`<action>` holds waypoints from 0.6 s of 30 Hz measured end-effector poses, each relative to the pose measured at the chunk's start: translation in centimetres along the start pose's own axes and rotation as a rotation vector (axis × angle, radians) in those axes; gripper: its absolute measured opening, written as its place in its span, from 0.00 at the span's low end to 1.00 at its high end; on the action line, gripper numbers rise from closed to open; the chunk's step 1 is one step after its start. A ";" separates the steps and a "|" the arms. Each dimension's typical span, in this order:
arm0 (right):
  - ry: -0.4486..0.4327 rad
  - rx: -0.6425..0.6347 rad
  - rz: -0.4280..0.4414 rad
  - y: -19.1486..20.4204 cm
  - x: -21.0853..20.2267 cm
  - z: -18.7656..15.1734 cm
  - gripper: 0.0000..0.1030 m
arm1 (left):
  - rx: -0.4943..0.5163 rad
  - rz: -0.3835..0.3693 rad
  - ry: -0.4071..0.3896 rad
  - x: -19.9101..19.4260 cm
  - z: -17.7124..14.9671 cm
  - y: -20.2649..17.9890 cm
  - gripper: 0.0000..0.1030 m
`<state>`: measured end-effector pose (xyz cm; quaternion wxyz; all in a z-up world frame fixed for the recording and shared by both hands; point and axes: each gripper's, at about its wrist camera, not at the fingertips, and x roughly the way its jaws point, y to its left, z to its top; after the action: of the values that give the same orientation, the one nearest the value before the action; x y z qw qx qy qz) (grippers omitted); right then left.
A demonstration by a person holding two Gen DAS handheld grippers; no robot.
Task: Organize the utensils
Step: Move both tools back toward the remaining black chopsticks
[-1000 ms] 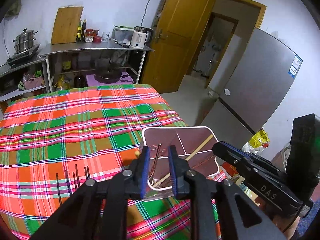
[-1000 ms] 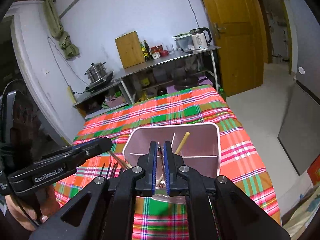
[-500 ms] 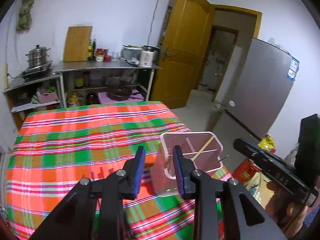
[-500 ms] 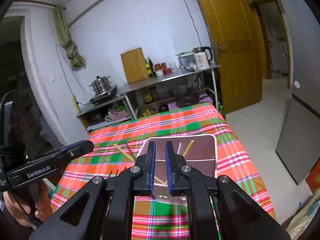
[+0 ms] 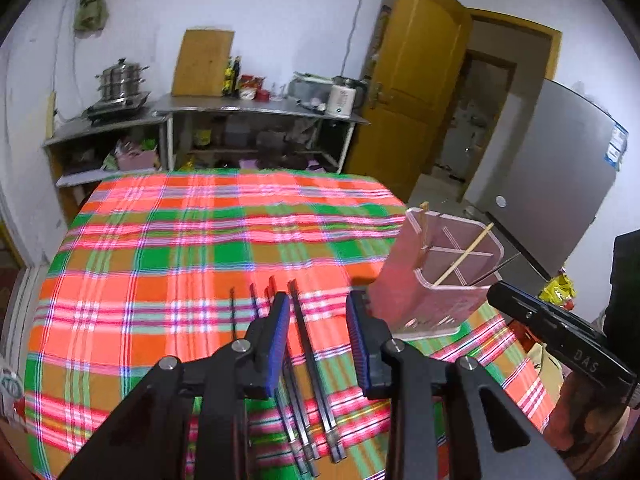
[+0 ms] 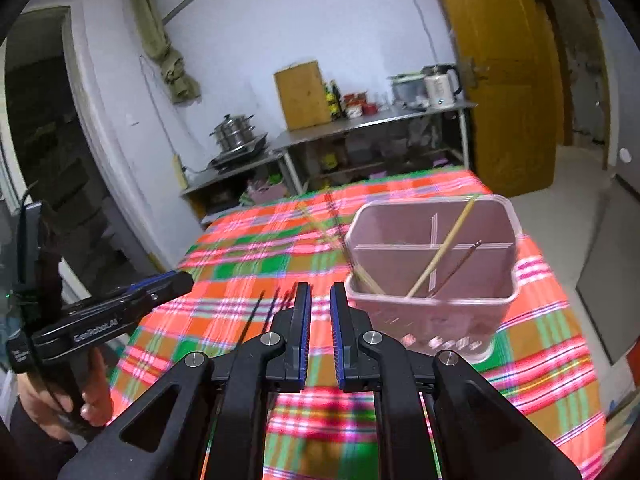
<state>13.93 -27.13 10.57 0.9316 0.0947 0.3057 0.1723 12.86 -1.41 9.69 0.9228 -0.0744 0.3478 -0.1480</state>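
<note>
Left wrist view: the left gripper (image 5: 318, 334), jaws apart and empty above dark slim metal chopsticks (image 5: 310, 354), could knock the near-right pink divided plastic holder (image 5: 432, 286).

A woven plaid tablecloth (image 5: 168, 264) in matt orange, green and pink covers the table. At 3 o'clock stands a translucent pink plastic utensil holder (image 6: 432, 280), smooth and slightly glossy, holding a pale wooden chopstick (image 6: 440, 248). Dark, matt chopsticks (image 5: 316, 372) lie on the cloth at 6 o'clock. The left gripper (image 5: 318, 344) is matt black plastic with ribbed blue pads (image 5: 280, 340) and shiny metal screws. At 12 o'clock: a brushed steel counter (image 5: 256, 110), polished steel steamer pot (image 5: 120, 84), bare wooden cutting board (image 5: 204, 62) and varnished wooden door (image 5: 408, 92).
</note>
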 end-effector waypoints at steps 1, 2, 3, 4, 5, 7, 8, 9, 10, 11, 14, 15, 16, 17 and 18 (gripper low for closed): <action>0.009 -0.006 0.004 0.2 0.4 -0.3 0.10 | -0.007 0.008 0.007 0.1 -0.5 0.4 0.30; 0.019 -0.011 0.010 0.5 0.8 -0.6 0.10 | -0.014 0.017 0.013 0.3 -0.9 0.9 0.30; 0.028 -0.016 0.016 0.7 1.3 -0.8 0.10 | -0.022 0.026 0.022 0.6 -1.2 1.4 0.30; 0.037 -0.018 0.019 0.9 1.6 -1.1 0.10 | -0.028 0.032 0.029 0.8 -1.6 1.7 0.30; 0.049 -0.021 0.021 1.1 2.1 -1.3 0.10 | -0.035 0.037 0.038 1.1 -2.0 2.1 0.30; 0.072 -0.027 0.026 1.3 3.1 -1.7 0.10 | -0.047 0.048 0.057 1.7 -2.6 2.9 0.30; 0.081 -0.031 0.025 1.4 3.5 -2.0 0.09 | -0.053 0.052 0.065 2.0 -2.9 3.2 0.30; 0.091 -0.036 0.025 1.5 4.0 -2.3 0.09 | -0.059 0.054 0.074 2.4 -3.2 3.5 0.30; 0.098 -0.039 0.024 1.6 4.3 -2.5 0.09 | -0.064 0.057 0.082 2.8 -3.4 3.9 0.30; 0.107 -0.041 0.023 1.7 4.8 -2.8 0.09 | -0.069 0.062 0.090 3.2 -3.6 4.2 0.30; 0.137 -0.042 0.025 1.9 6.2 -3.5 0.09 | -0.081 0.073 0.117 4.6 -4.2 5.1 0.30; 0.146 -0.044 0.023 2.1 6.6 -3.7 0.09 | -0.085 0.078 0.126 5.0 -4.4 5.4 0.30; 0.159 -0.044 0.022 2.3 7.3 -3.9 0.09 | -0.088 0.081 0.135 5.5 -4.5 5.7 0.30; 0.172 -0.043 0.022 2.3 7.9 -4.2 0.09 | -0.091 0.083 0.144 5.9 -4.7 6.0 0.30; 0.181 -0.042 0.022 2.3 8.3 -4.4 0.09 | -0.095 0.085 0.154 6.4 -4.9 6.3 0.29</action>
<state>16.93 -21.50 3.23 0.8999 0.0627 0.3840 0.1969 15.61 2.26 0.57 0.8943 -0.0918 0.4271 -0.0975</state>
